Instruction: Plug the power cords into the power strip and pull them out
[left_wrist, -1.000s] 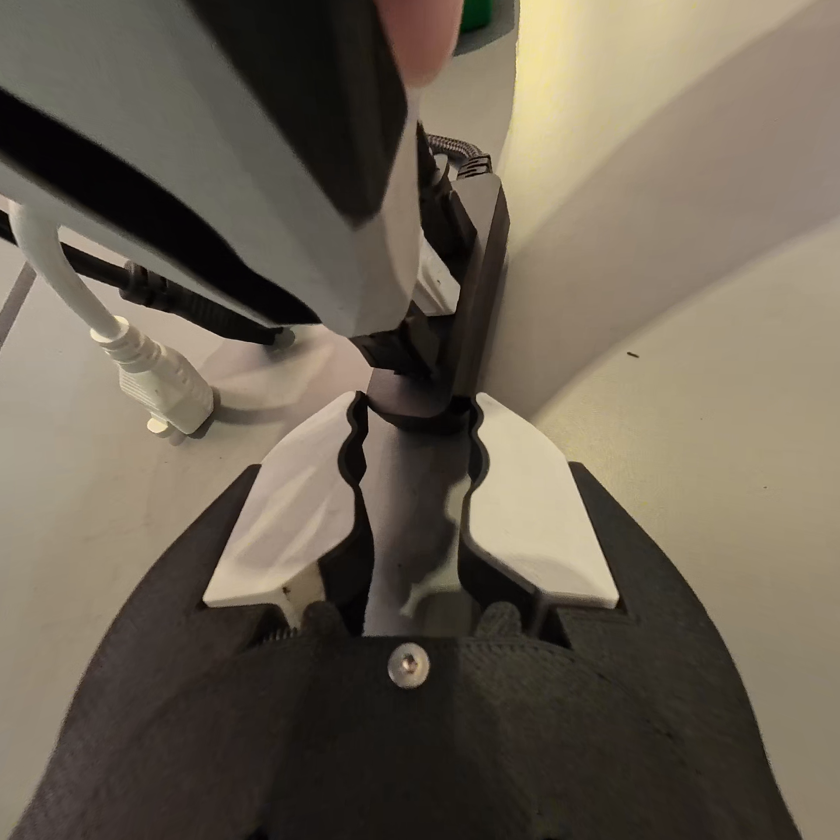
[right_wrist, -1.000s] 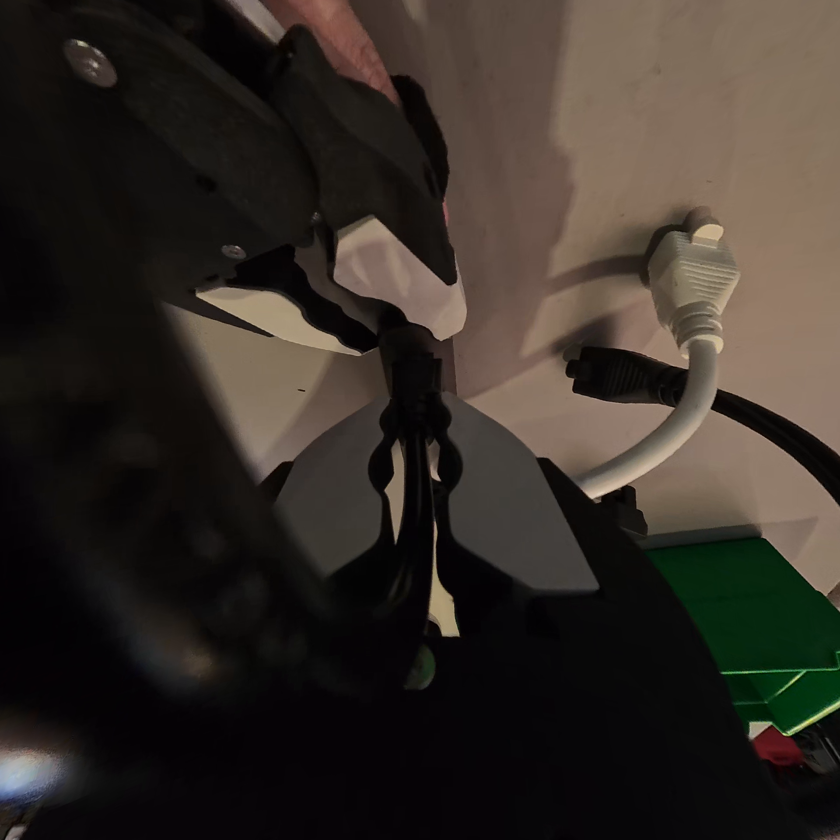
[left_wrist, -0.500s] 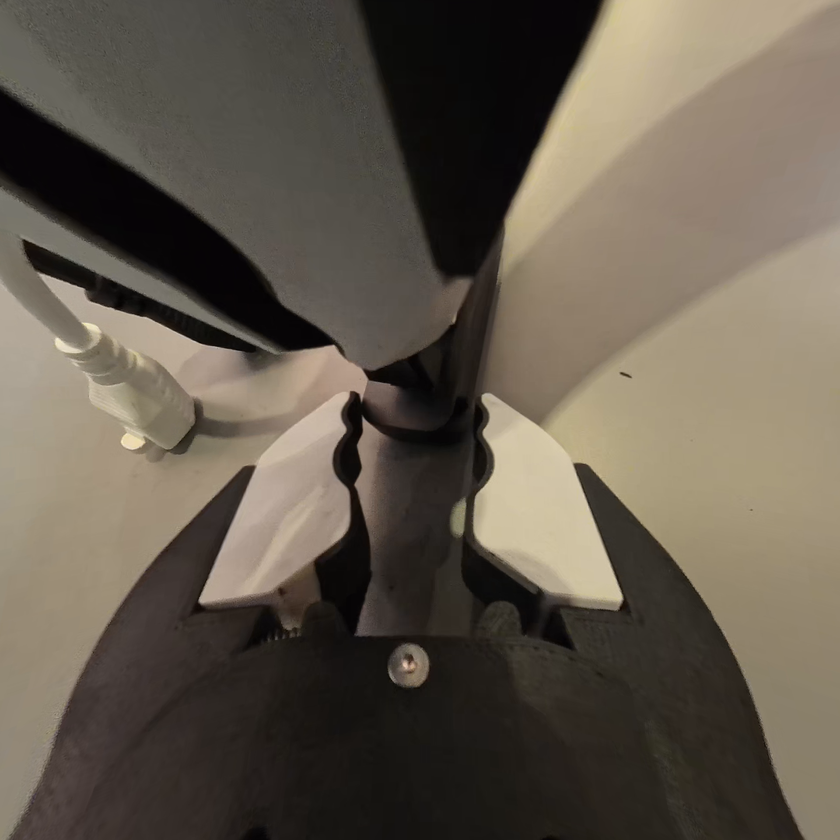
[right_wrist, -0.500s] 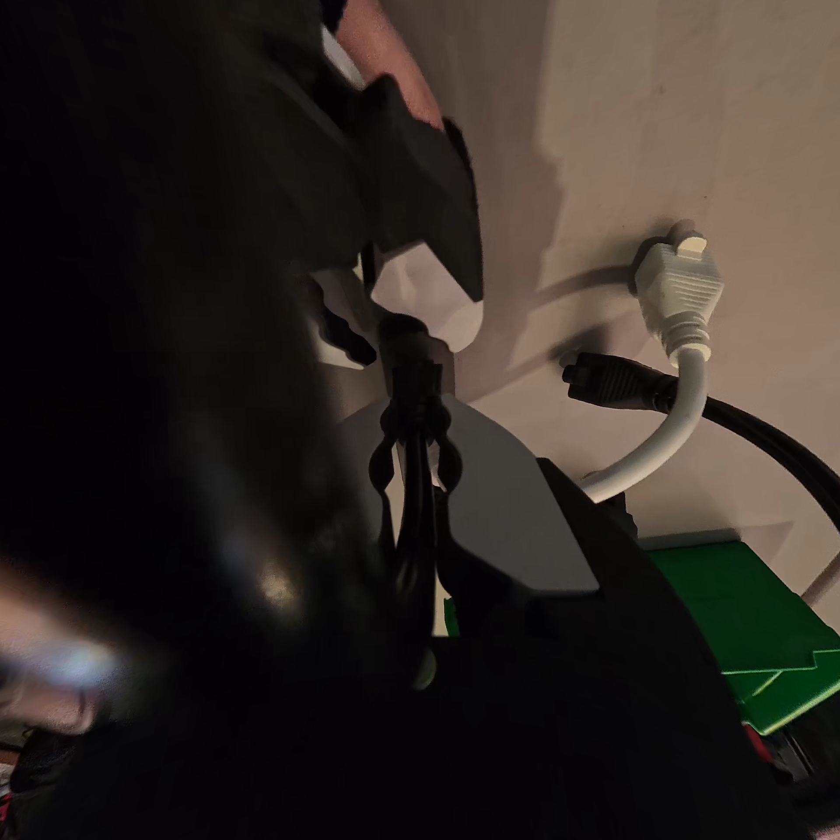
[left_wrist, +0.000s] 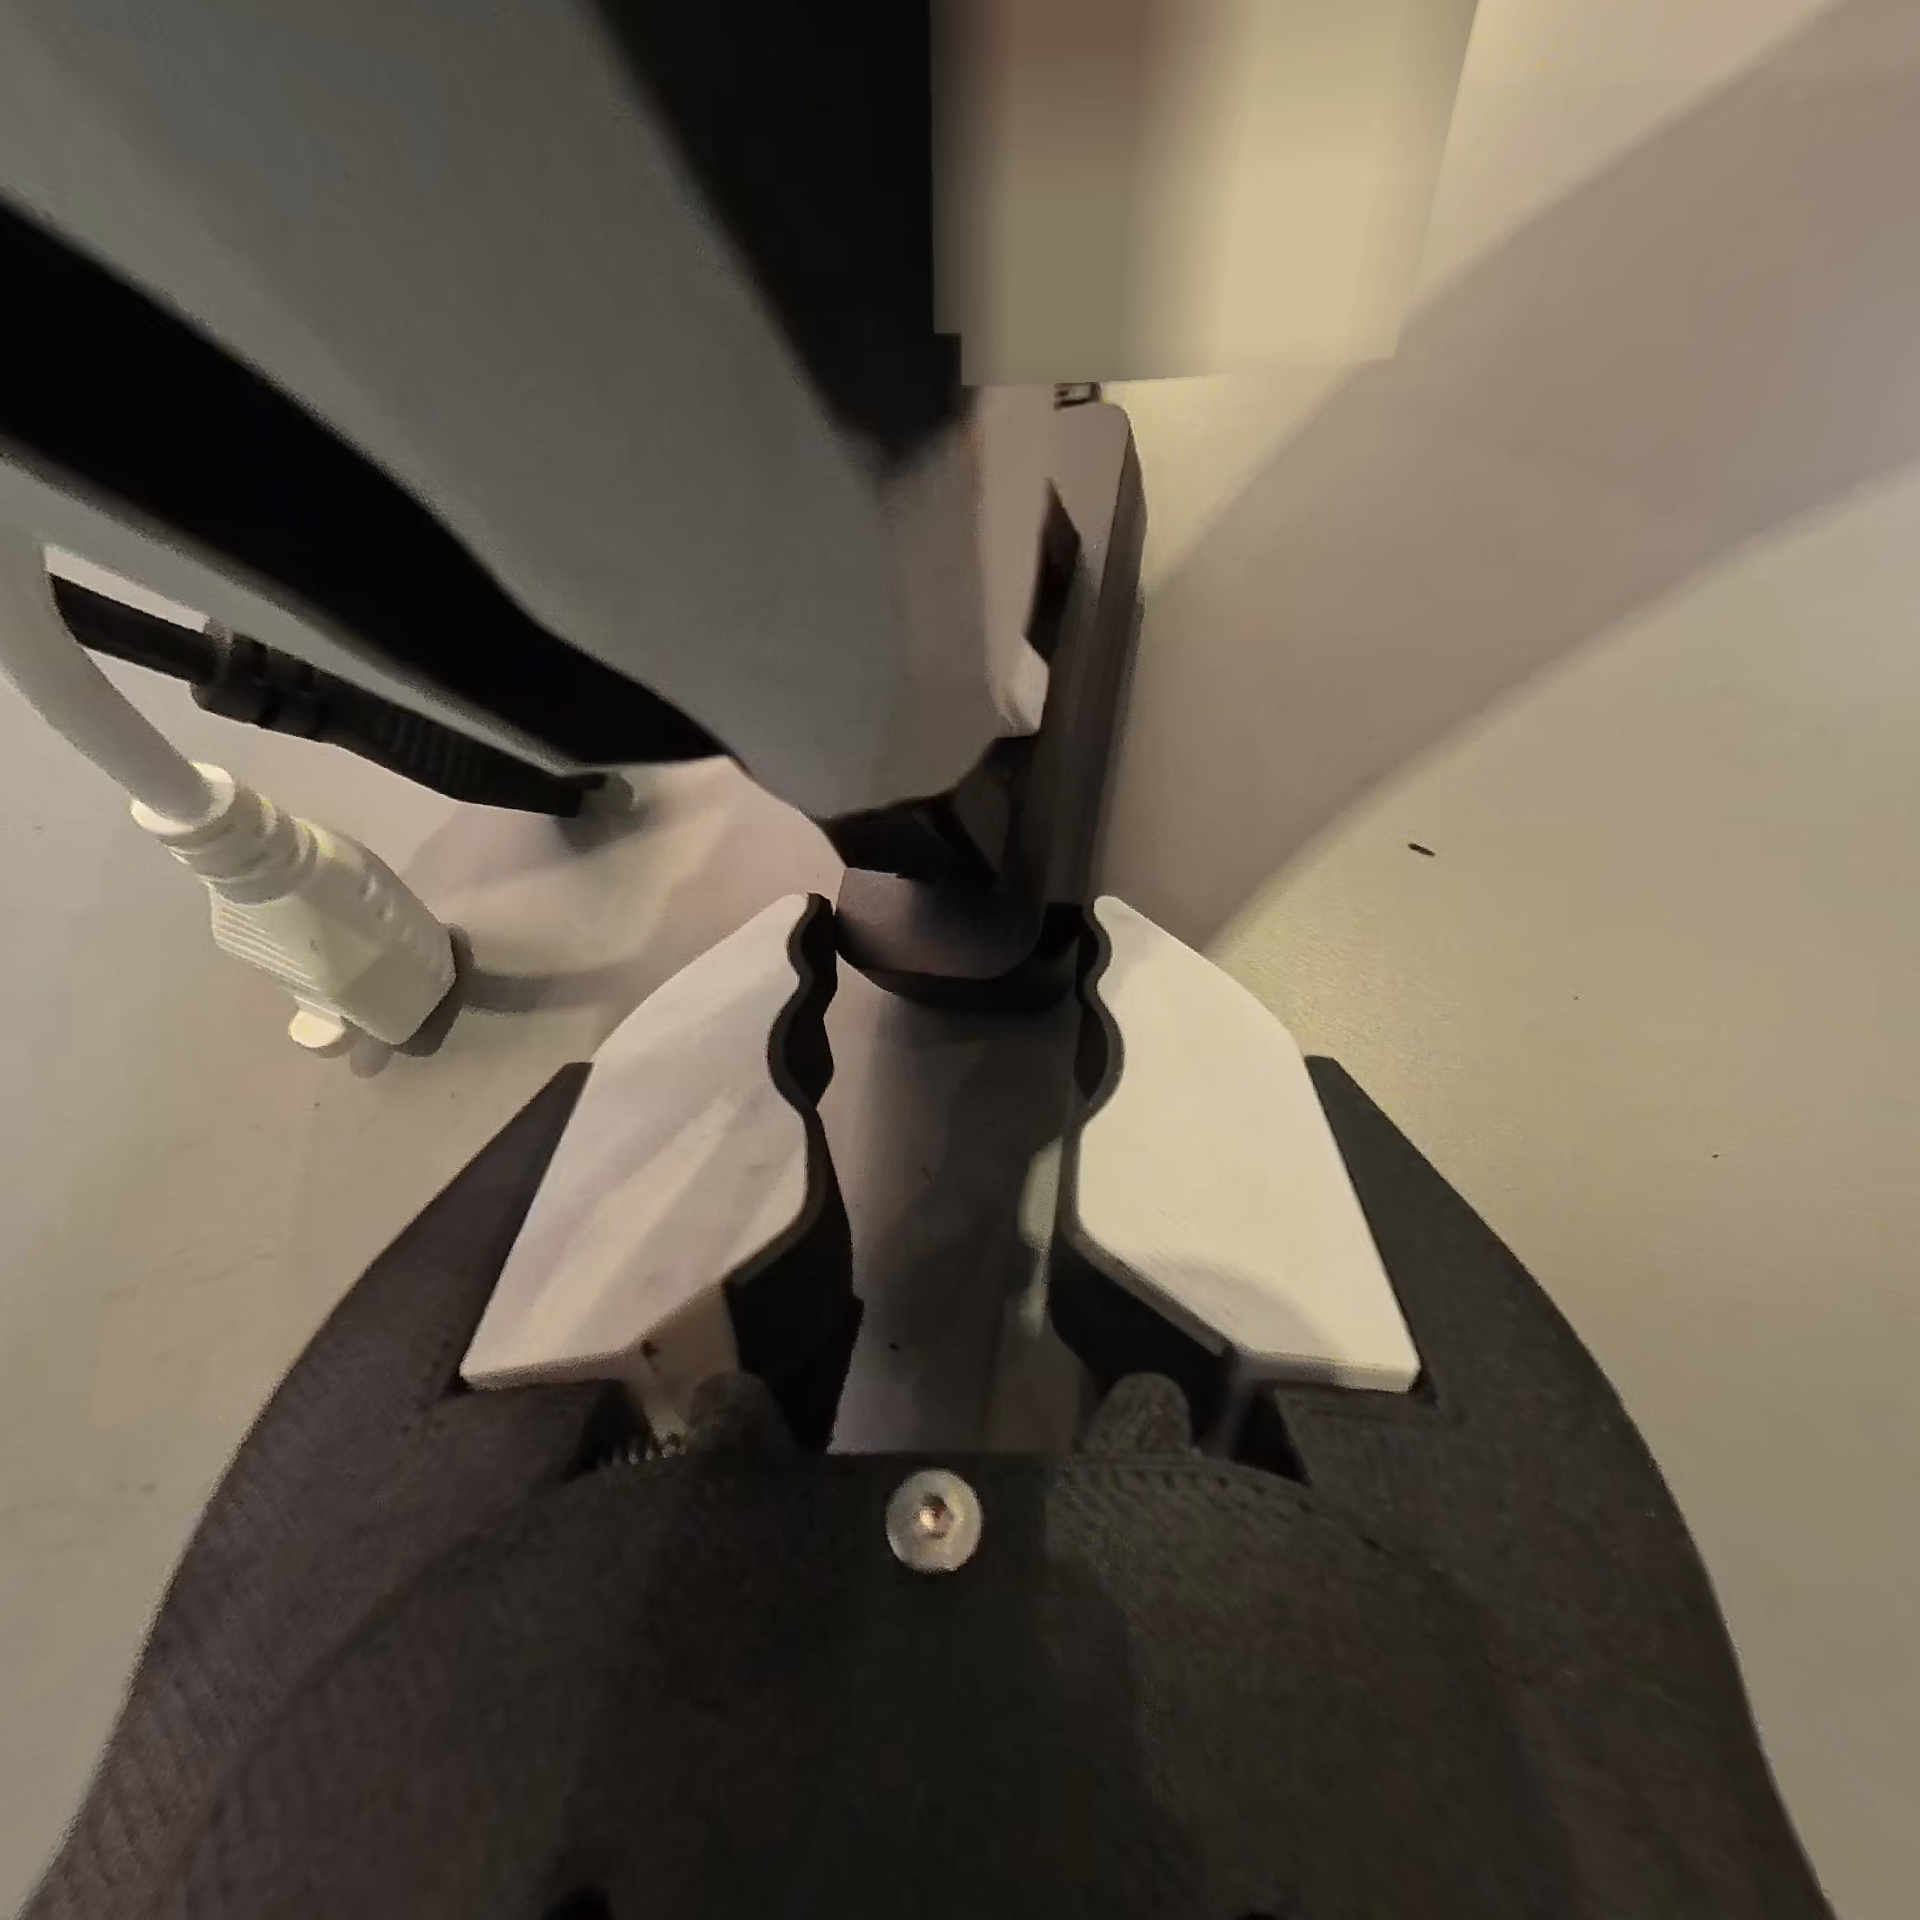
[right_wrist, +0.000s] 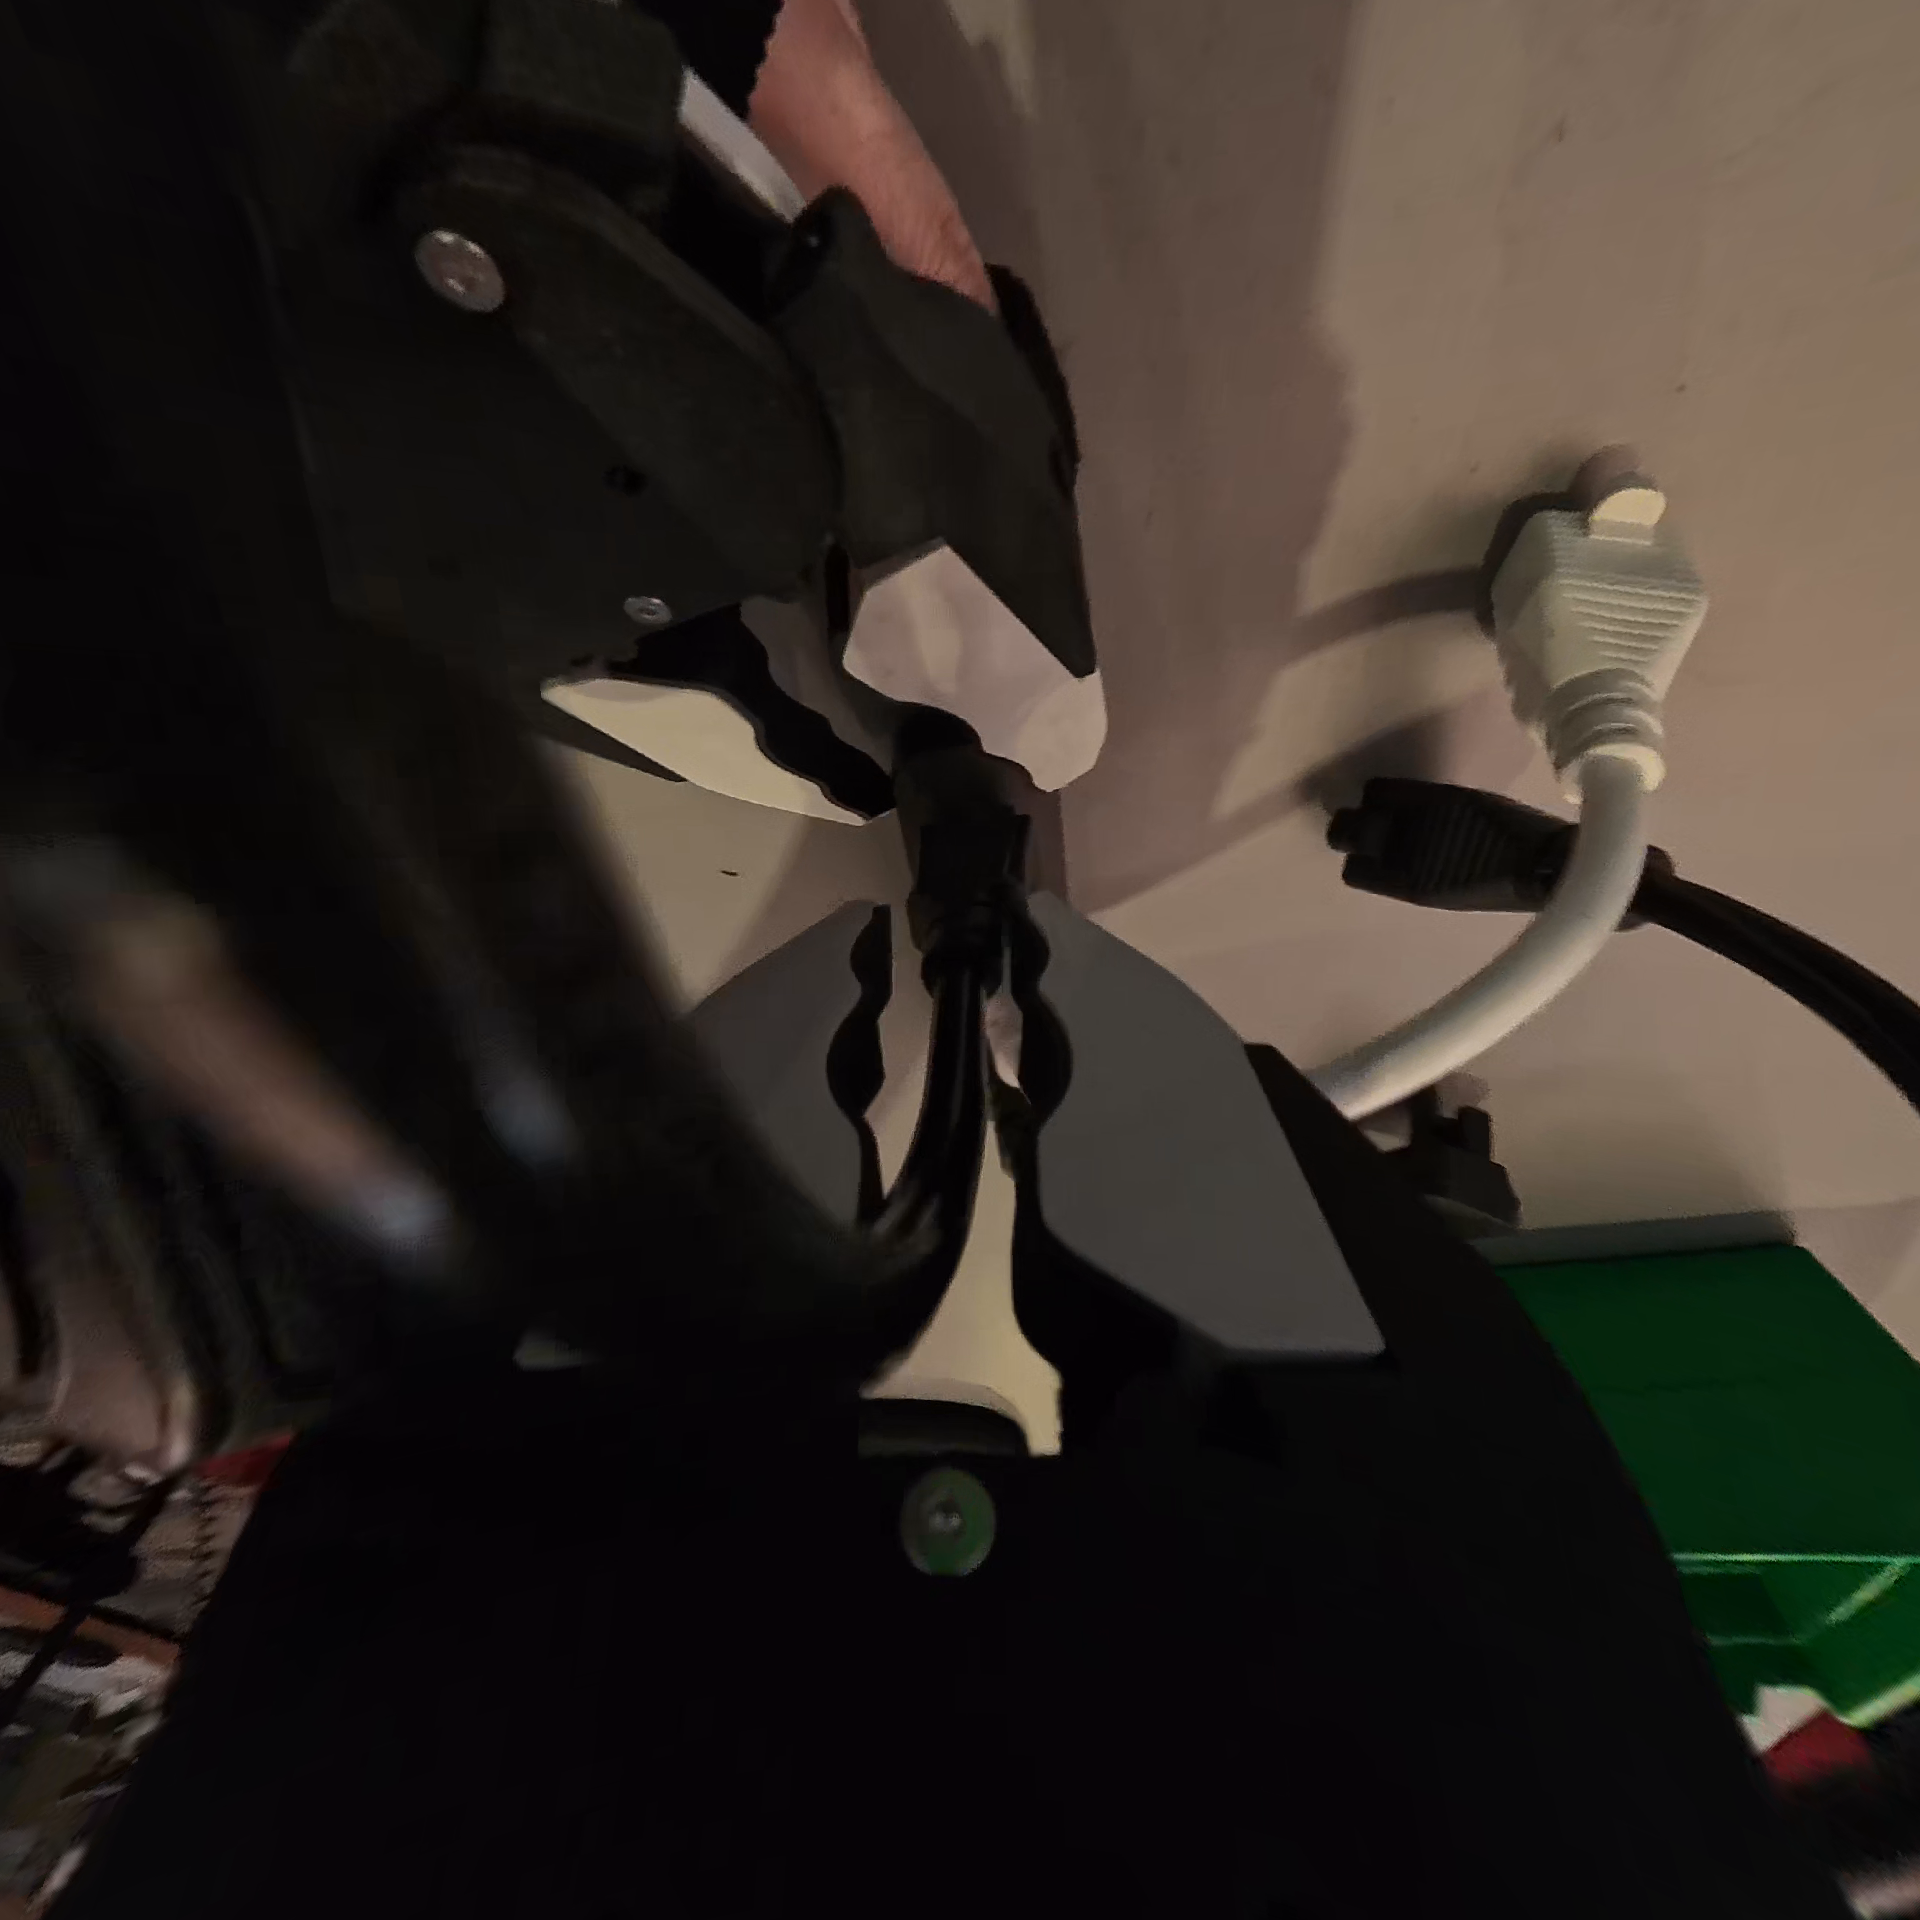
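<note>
My left gripper (left_wrist: 956, 925) is shut on the end of the dark power strip (left_wrist: 935, 1195), which runs away from me on edge. My right gripper (right_wrist: 961, 914) is shut on a black power cord's plug (right_wrist: 951, 810), tip to tip with the left gripper (right_wrist: 945, 758). In the left wrist view the right gripper (left_wrist: 925, 769) looms over the strip and holds the black plug (left_wrist: 935, 831) against the strip's face. I cannot tell whether the plug is seated. The cord (right_wrist: 935, 1122) bends left behind the right fingers.
A loose white plug (left_wrist: 332, 935) with its white cord and a loose black plug (left_wrist: 436, 738) lie on the pale table (left_wrist: 1558, 1039), left of the strip. In the right wrist view they (right_wrist: 1590, 603) (right_wrist: 1455, 842) lie to the right, beyond a green box (right_wrist: 1683, 1382). A hand (right_wrist: 883, 156) holds the left gripper. The tips of one gripper are about 6 cm away from the tips of the other.
The right gripper swung close over the strip, then drew back a little. The cord behind its fingers now bends left. Both grips have held.
</note>
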